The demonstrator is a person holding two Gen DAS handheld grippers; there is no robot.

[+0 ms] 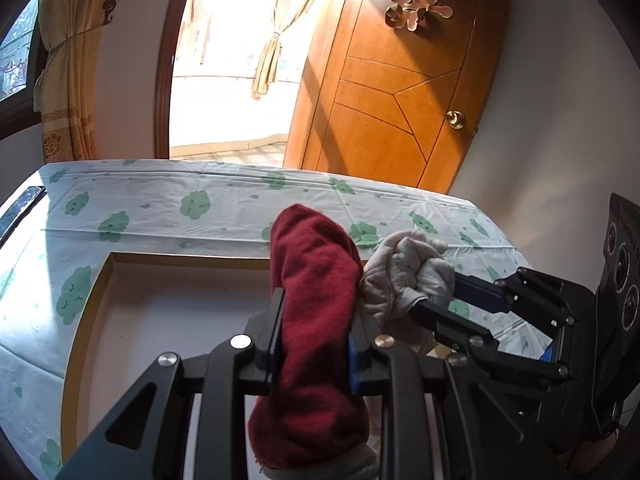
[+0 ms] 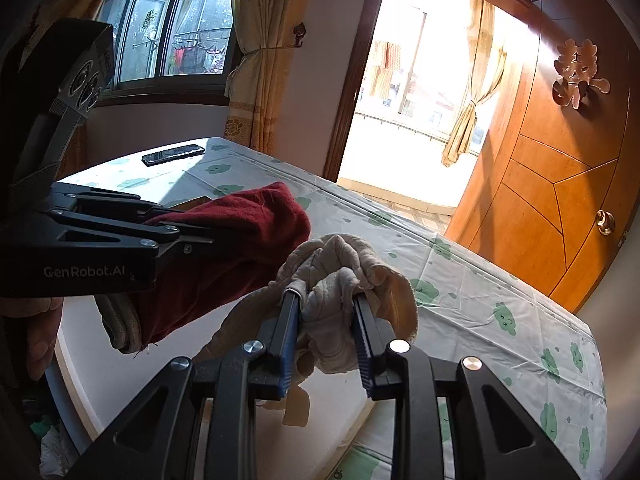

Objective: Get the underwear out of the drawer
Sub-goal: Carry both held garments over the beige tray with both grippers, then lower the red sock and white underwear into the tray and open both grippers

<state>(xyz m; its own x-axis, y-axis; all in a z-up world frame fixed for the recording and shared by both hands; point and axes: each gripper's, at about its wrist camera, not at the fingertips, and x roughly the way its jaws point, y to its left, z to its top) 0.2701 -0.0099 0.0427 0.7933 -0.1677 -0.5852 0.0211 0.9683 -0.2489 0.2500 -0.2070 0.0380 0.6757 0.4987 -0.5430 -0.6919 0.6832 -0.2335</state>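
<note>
while each claw pinches underwear — red garment (image 1: 316,280) left, beige garment (image 2: 332,280) right.

red underwear (image 1: 312,320) hides left tongs' pad faces; its lower end runs off frame bottom. Grey underwear (image 2: 336,280) covers drawer's (image 1: 160,320) right rim; phone (image 1: 20,208) cut by the edge

A home, probably a bedroom: tied-back curtains (image 2: 256,60), a wooden door (image 1: 396,92) with a decorative character, and a cloud-print tablecloth (image 1: 224,200).

Left tongs (image 1: 316,344) and right tongs (image 2: 326,316) side by side — both angled downward, each clamped on cloth.
</note>
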